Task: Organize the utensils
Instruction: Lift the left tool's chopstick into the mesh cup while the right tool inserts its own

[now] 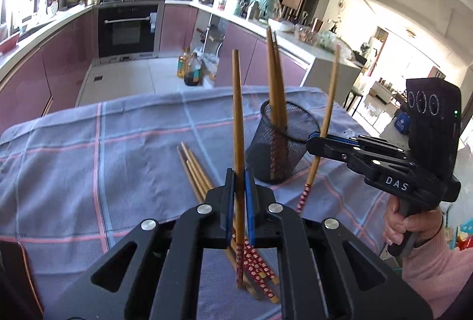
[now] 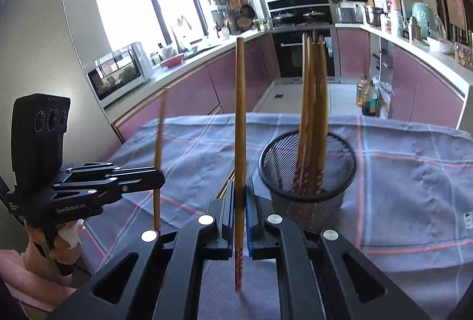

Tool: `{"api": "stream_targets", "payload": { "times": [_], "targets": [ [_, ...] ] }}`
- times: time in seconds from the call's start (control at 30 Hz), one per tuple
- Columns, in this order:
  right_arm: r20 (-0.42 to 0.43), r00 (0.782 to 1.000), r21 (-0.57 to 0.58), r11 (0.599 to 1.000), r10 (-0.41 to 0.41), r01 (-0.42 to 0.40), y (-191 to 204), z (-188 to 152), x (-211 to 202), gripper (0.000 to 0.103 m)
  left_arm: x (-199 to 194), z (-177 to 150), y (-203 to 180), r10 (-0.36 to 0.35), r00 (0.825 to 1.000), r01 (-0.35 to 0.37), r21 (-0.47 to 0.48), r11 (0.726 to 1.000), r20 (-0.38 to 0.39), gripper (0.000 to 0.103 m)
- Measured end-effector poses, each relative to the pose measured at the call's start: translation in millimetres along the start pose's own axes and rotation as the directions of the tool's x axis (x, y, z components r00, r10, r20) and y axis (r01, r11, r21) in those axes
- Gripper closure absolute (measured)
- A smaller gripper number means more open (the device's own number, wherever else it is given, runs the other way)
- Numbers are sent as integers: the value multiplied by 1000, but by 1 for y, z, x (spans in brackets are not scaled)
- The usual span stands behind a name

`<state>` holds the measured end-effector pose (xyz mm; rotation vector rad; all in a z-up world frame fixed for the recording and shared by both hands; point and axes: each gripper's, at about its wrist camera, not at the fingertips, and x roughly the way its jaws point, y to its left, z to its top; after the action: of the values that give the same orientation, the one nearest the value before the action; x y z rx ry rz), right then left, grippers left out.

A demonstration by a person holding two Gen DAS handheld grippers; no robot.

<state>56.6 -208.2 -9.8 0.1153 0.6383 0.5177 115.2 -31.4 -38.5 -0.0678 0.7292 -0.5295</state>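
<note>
- Your left tongs (image 1: 239,201) are clamping tight on one upright chopstick (image 1: 238,125), lifted clear of the loose chopsticks (image 1: 197,172) lying on the table's checked cloth (image 1: 88,148).
- Your right tongs (image 2: 239,210) are pinching a second chopstick (image 2: 240,119) upright, just beside the mesh cup (image 2: 307,172).
- More chopsticks are standing inside that cup, with the kitchen counters behind.

The loose chopsticks (image 1: 201,175) on the cloth are partly hidden behind the left tongs (image 1: 239,201).
</note>
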Motion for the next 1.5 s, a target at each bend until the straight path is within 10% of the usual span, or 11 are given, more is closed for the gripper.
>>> {"api": "stream_targets", "payload": {
  "times": [0.97,1.5],
  "targets": [
    [211,975,-43,996,-61,72,-41,74,-49,97,-37,109,-67,-88,965,69,84,994,249,95],
    [5,997,-18,996,-83,83,-62,59,2,97,39,92,-81,-38,999,38,178,983,-4,95]
  ]
}}
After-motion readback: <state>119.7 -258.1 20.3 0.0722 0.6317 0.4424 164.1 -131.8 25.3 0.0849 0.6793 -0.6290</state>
